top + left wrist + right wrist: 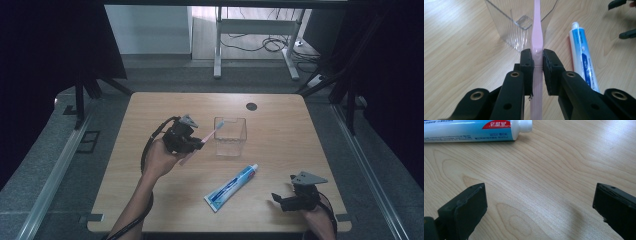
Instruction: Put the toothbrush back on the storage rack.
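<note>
Right gripper (281, 199) sits nearest, low at the table's near right corner, jaws spread wide with nothing between them; right gripper view shows bare wood grain between the two black pads. Just beyond it lies the white-and-blue toothpaste tube (232, 187), flat on the light wooden table (280, 125), white cap pointing away toward the far right, well apart from both grippers. Further in and left of centre, left gripper (198, 145) is raised off the tabletop, pads pinching the pink plastic toothbrush (537, 42) by its handle; left gripper view shows the pads pressed on both sides of the stem. Toothbrush runs up and away at a tilt, blue bristle head (220, 125) over the near left rim of the clear ribbed plastic cup (230, 136), which stands upright mid-table. Farthest on the table, a dark round hole (251, 106).
</note>
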`<act>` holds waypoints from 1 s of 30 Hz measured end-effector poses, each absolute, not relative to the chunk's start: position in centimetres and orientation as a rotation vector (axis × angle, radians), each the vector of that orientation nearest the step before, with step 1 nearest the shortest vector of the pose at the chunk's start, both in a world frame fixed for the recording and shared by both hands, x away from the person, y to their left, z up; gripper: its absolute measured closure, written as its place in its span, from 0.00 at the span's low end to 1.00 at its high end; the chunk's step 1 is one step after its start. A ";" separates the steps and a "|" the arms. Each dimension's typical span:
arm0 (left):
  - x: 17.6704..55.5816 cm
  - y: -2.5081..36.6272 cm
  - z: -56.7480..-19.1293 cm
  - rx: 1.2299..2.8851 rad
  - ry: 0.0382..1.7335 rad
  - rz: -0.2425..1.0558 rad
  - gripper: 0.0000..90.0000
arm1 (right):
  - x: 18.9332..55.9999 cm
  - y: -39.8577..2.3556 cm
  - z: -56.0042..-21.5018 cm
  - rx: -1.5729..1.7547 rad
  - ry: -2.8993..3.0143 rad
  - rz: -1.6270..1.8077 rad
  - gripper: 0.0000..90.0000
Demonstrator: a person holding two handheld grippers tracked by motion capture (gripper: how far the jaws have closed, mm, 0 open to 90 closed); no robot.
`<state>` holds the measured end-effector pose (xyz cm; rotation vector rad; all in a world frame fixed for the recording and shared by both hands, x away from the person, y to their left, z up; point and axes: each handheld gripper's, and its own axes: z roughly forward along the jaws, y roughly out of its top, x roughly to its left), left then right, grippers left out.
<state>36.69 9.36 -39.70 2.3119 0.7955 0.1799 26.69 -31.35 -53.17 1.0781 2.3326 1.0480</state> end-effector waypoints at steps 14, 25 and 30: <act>37.5 7.3 -38.8 2.272 0.785 0.205 0.88 | 26.7 -31.3 -53.2 1.075 2.334 1.043 0.00; 38.4 5.5 -38.5 2.246 0.773 0.209 0.88 | 26.7 -31.3 -53.2 1.071 2.337 1.048 0.00; 38.9 4.7 -38.4 2.227 0.772 0.221 0.88 | 26.7 -31.3 -53.2 1.070 2.338 1.048 0.00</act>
